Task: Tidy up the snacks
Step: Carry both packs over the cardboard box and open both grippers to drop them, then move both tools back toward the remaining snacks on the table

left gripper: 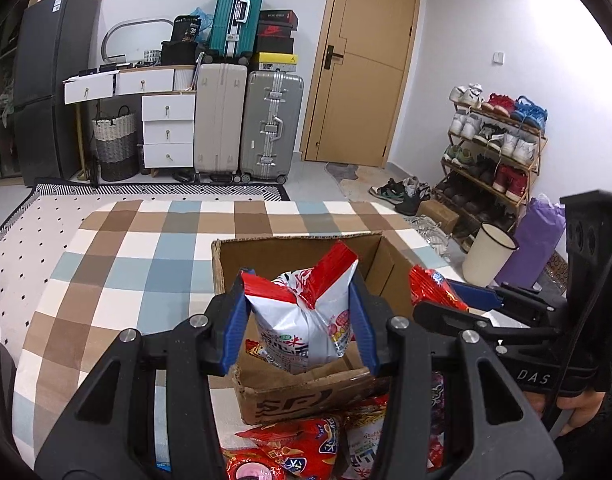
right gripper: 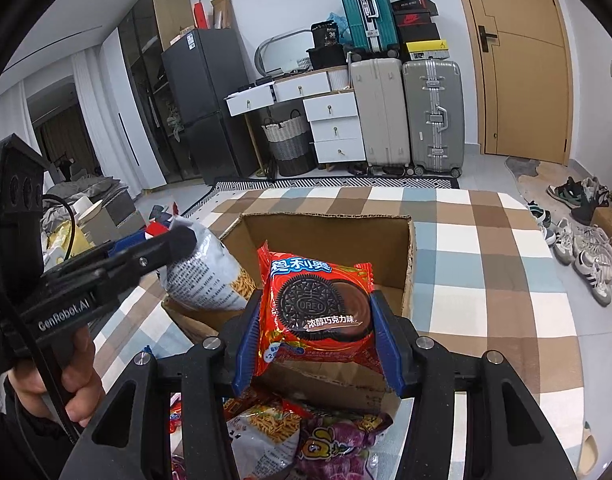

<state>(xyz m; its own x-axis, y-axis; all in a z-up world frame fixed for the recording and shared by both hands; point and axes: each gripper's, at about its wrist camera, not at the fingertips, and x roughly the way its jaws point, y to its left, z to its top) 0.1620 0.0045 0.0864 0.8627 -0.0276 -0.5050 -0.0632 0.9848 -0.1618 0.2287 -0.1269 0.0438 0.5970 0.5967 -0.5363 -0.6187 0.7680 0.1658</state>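
Observation:
My left gripper is shut on a white and red snack bag and holds it over the open cardboard box on the checked cloth. My right gripper is shut on a red Oreo packet and holds it above the box at its near wall. The right gripper also shows at the right of the left wrist view. The left gripper with its bag shows at the left of the right wrist view. A pile of loose snack bags lies in front of the box.
The checked tablecloth covers the table around the box. Beyond the table stand suitcases, white drawers, a black fridge and a door. A shoe rack and a white bucket are at the right.

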